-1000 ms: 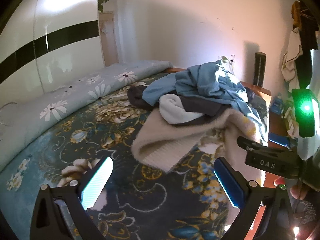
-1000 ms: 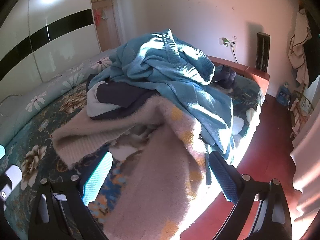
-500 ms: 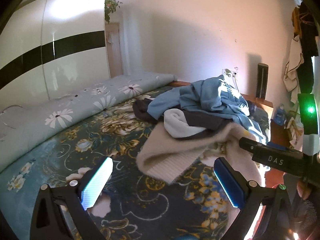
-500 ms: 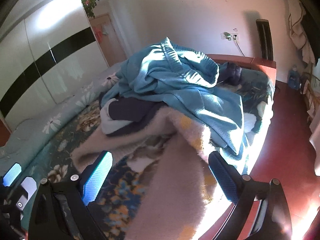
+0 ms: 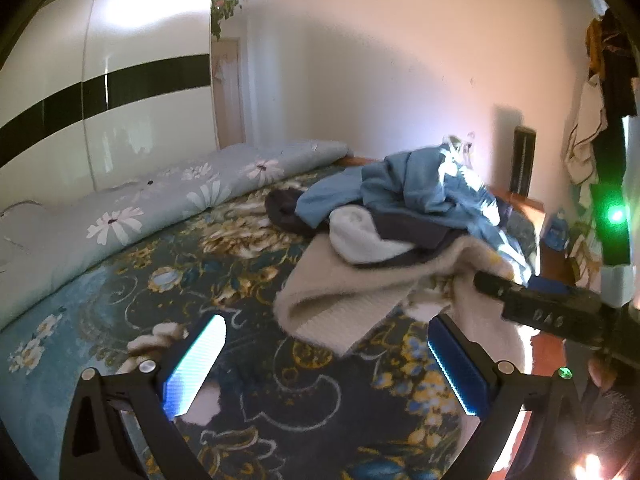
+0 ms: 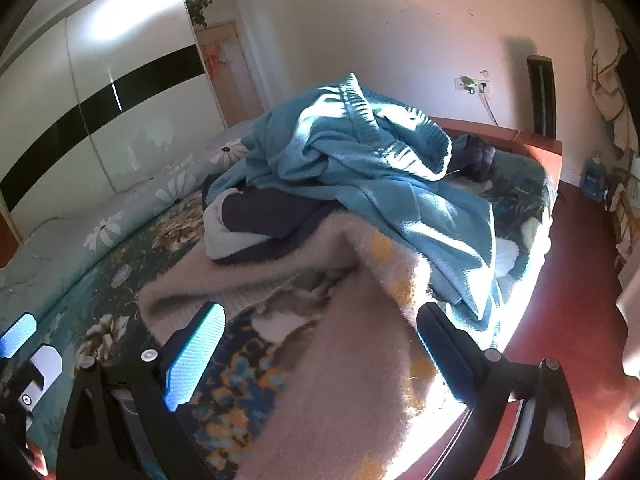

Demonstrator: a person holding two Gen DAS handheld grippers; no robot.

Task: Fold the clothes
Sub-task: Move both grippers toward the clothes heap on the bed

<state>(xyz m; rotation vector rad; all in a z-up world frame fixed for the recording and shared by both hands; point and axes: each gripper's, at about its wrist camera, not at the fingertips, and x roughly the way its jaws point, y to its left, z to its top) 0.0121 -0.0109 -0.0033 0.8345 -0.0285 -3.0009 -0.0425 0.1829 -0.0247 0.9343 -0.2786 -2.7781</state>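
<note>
Two claws here, both spread wide and holding nothing. The left claw point(image 5: 326, 364) hovers over a bare patch of the floral bedspread point(image 5: 168, 280), with the clothes pile point(image 5: 400, 216) ahead of it and a bit to the right, near the bed's far right edge. On the bottom of that heap sits a fuzzy cream sweater point(image 5: 360, 292) with yellow patches, its ribbed hem flopped out toward the left claw but not touching it. Stacked on it are a white piece point(image 5: 356, 232), something dark navy point(image 5: 416, 232), and a big blue knit sweater point(image 5: 420, 184) crumpled on top.

The right claw point(image 6: 320, 344) is right up at the cream sweater point(image 6: 352, 360): the fabric runs down between its two open fingers point(image 6: 196, 348) and spills over the sunlit bed edge. Can't tell if the fingers actually touch the cloth. From this side the blue knit sweater point(image 6: 368, 176) drapes over the whole pile.

A grey daisy-print quilt point(image 5: 160, 200) lies rolled along the far side of the bed by the white wardrobe point(image 5: 100, 100) with the black stripe. In the left view the right claw's body pokes in from the right edge.
</note>
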